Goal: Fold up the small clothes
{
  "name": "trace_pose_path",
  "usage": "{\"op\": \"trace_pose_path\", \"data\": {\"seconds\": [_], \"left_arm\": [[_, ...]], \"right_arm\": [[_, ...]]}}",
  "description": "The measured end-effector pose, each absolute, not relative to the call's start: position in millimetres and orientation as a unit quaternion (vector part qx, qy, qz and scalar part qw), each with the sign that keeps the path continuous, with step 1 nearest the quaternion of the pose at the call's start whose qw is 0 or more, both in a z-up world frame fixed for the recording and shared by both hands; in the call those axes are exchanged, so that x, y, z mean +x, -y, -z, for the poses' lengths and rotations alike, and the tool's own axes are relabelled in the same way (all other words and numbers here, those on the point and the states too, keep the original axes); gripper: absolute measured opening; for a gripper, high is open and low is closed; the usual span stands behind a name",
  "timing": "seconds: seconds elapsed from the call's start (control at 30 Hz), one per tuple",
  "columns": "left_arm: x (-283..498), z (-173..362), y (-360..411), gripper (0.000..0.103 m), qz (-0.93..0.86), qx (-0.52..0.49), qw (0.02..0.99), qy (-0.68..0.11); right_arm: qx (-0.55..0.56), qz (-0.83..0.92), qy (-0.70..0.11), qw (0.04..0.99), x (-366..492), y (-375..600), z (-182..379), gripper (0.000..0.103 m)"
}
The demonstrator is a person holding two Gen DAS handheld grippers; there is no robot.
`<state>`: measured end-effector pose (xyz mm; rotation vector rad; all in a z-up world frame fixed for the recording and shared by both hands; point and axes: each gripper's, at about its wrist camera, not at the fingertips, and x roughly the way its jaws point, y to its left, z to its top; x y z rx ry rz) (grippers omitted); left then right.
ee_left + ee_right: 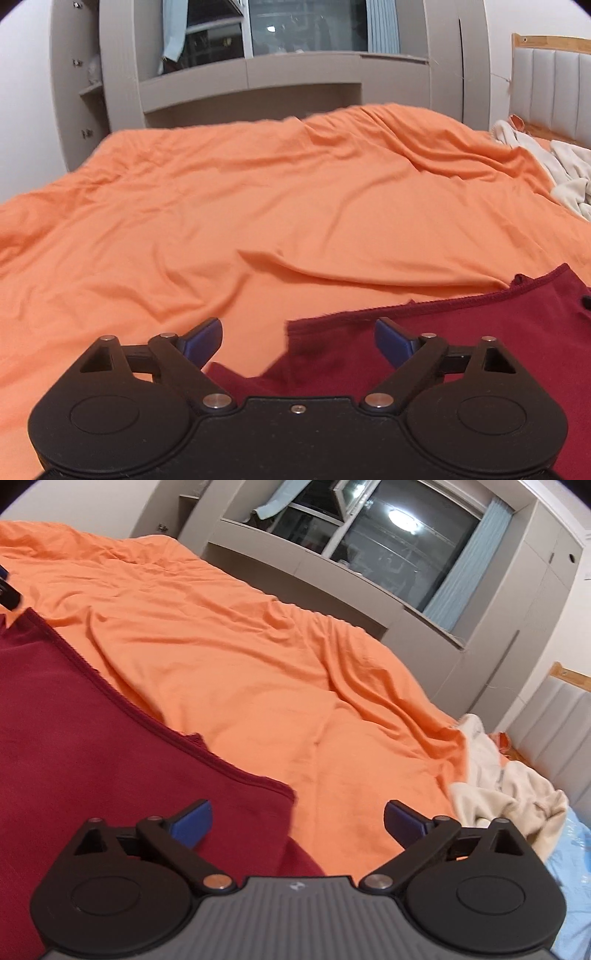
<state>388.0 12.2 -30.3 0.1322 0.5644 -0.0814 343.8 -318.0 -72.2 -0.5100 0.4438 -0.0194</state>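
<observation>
Garment (480, 332) loose beneath both wide-spread jaws

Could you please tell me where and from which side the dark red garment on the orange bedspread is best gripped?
Probably at its two far corners, one per gripper. The dark red garment lies flat on the orange bedspread, its trimmed edge exposed, so the open left gripper and right gripper could pinch from the near side.

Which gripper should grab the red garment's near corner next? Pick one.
Left, probably. The left gripper is open with the red garment corner between its fingers; the right gripper mostly spans the orange sheet.
</observation>
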Motion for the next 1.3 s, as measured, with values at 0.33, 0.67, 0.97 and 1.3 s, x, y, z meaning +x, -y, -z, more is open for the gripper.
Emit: {"op": "trace_pose_path", "data": {"seconds": [0.33, 0.67, 0.97, 1.3], "left_arm": [[405.5, 55.6, -31.7, 0.095, -0.042, 0.085, 0.935, -0.341], [390.9, 43.0, -35.4, 0.096, -0.029, 0.046, 0.944, -0.327], [302.2, 22.7, -12.6, 0.102, 0.053, 0.039, 0.96, -0.272], [260.8, 57.0, -16.2, 0.102, 0.005, 0.043, 0.953, -0.298]], "right_arm": [[-0.139, 0.044, -0.292, 0.945, 356.8, 363.1, 83.7, 0.103], [-0.065, 0.05, -0.273, 0.959, 318.0, 391.0, 53.0, 0.103], [-0.051, 0.013, -0.229, 0.972, 232.5, 364.2, 36.7, 0.103], [-0.086, 0.111, -0.265, 0.954, 194.8, 337.2, 65.7, 0.103]]}}
